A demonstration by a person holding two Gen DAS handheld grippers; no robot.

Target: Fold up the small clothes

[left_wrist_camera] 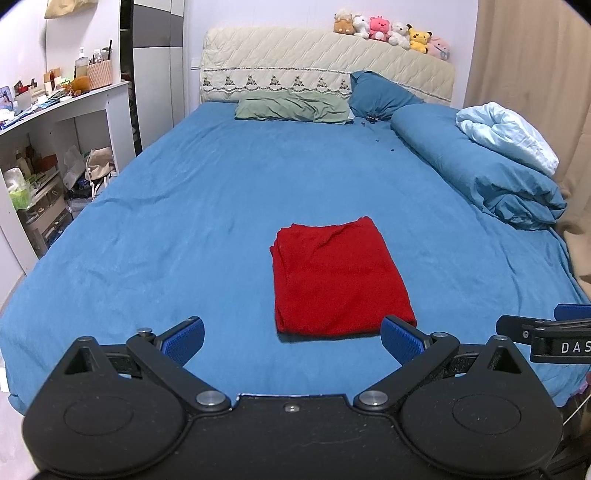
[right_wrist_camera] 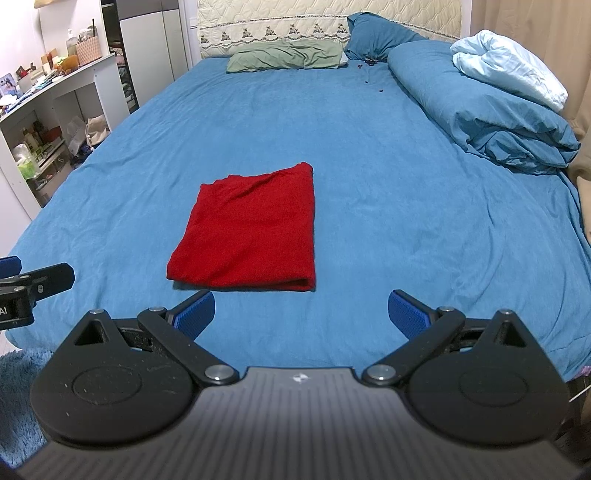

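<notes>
A folded red garment lies flat on the blue bed, a neat rectangle with its folded edge nearest the cameras. The left tongs stand wide apart and hold nothing; the garment sits just ahead of them and toward their right finger, whose blue pad overlaps its near corner in the picture. The right tongs are likewise spread and empty, with the garment just ahead and toward their left finger. So the cloth lies between the two tools, touching neither as far as can be seen.

Only the left wrist view reaches the top of the quilted headboard, where a row of plush toys sits. Only the right wrist view shows a shaggy blue rug on the floor below the bed's near left corner. Both show the green pillow, the rolled blue duvet far to the right, and the cluttered white shelf to the left.
</notes>
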